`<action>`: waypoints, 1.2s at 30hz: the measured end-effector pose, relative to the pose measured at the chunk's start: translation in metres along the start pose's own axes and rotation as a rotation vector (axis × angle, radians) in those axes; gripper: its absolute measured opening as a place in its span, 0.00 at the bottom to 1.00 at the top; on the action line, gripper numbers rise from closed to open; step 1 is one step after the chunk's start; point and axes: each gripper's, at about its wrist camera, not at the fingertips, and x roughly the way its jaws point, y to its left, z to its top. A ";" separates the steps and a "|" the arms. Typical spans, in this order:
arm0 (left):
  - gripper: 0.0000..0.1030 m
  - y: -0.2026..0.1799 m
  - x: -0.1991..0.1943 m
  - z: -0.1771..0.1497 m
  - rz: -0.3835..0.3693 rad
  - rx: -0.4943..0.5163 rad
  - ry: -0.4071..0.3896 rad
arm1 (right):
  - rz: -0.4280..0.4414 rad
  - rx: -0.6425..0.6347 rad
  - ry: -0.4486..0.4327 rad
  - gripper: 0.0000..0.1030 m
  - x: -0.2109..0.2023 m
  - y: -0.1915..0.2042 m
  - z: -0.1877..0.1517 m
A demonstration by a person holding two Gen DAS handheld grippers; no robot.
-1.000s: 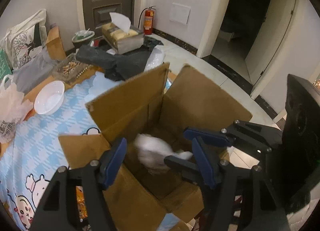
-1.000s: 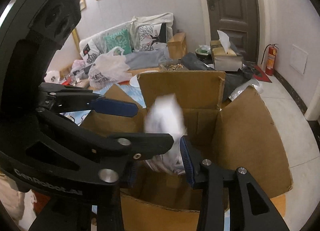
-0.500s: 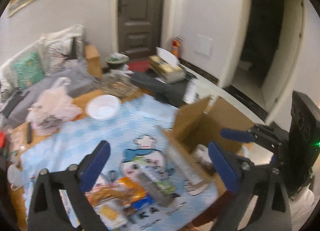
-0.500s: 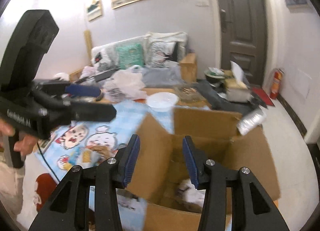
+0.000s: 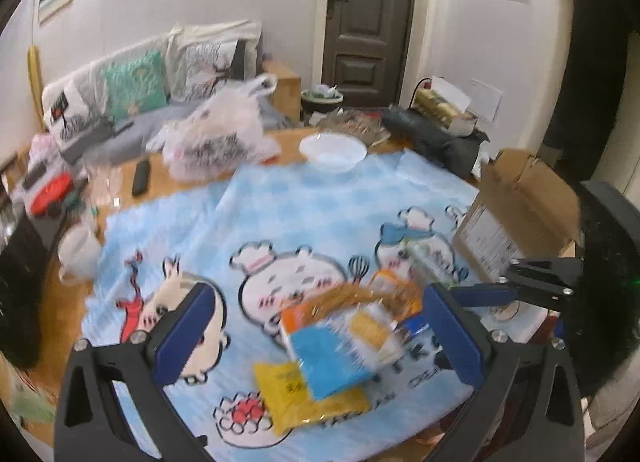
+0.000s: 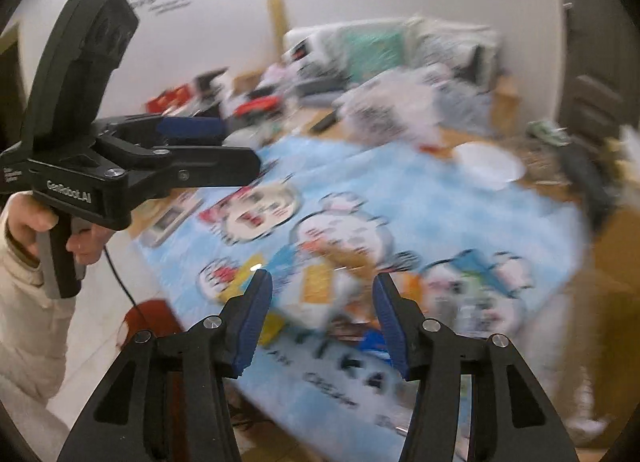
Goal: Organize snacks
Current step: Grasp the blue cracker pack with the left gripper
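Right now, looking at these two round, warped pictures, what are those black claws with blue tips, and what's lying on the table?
Those claws are handheld tools, not a robot: a person holds one two-finger gripper in each hand, and a wide-angle camera on each looks forward along its fingers. One picture comes from the left gripper, the other from the right gripper. In the right-hand picture the left tool also shows, held by a hand in a pale sleeve. Both grippers are open and hold nothing; the right one's fingers have just been opening. Below them lies a light blue cartoon-printed tablecloth with a pile of snack packets, blue, orange and yellow. Farther back are a white bowl and a filled clear plastic bag. An open brown cardboard box stands at the right.
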 end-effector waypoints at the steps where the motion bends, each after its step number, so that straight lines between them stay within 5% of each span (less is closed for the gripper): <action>1: 0.99 0.002 0.003 -0.005 -0.007 -0.012 0.007 | 0.037 -0.020 0.016 0.48 0.013 0.003 -0.002; 7: 0.99 0.024 0.019 -0.036 -0.047 -0.051 0.030 | 0.073 -0.210 0.094 0.57 0.077 0.016 -0.010; 10: 0.99 0.025 0.025 -0.045 -0.063 -0.041 0.022 | 0.105 -0.189 0.102 0.66 0.094 0.008 -0.005; 22: 0.99 0.039 0.035 -0.051 -0.035 -0.060 -0.007 | 0.196 -0.171 0.179 0.74 0.112 0.001 0.002; 29: 0.99 0.041 0.033 -0.055 -0.077 -0.094 -0.002 | 0.103 -0.311 0.261 0.74 0.116 0.020 -0.020; 36: 0.99 0.031 0.033 -0.058 -0.168 -0.095 0.044 | 0.065 -0.285 0.267 0.65 0.116 0.017 -0.026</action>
